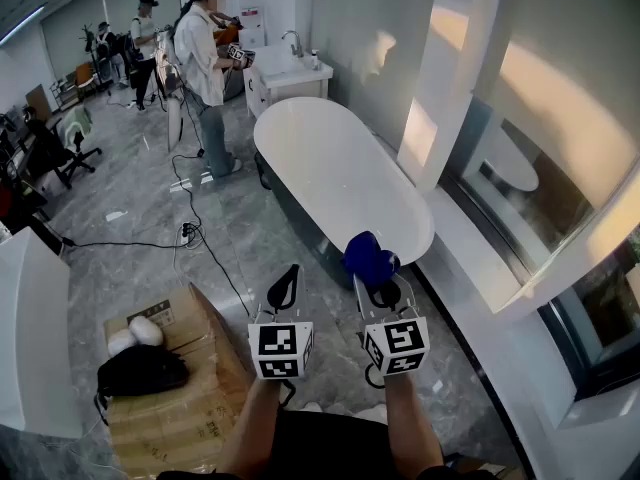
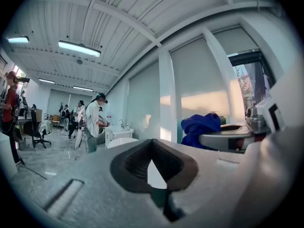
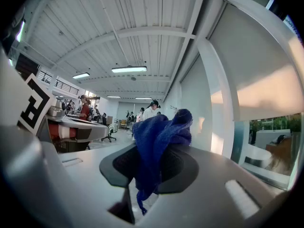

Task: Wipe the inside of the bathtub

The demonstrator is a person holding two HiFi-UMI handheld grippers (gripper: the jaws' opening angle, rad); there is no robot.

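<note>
The right gripper (image 3: 151, 171) has its jaws clamped on a bunched blue cloth (image 3: 159, 132). The left gripper (image 2: 152, 170) has its jaws together, empty. The white bathtub (image 1: 340, 173) lies just ahead. Best to reach over its near rim, press the cloth flat and sweep in overlapping strokes.

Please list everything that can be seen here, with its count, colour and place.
bathtub: one, white, centre, beside the window wall
cloth: one, blue, in the right gripper's jaws
washbasin: one, white, beyond the bathtub
boxes: a stack, brown, lower left
bag: one, black, on the boxes
cable: black, on the floor left of the bathtub
people: at least three, far left
left gripper: shut, empty
right gripper: shut on the cloth
</note>
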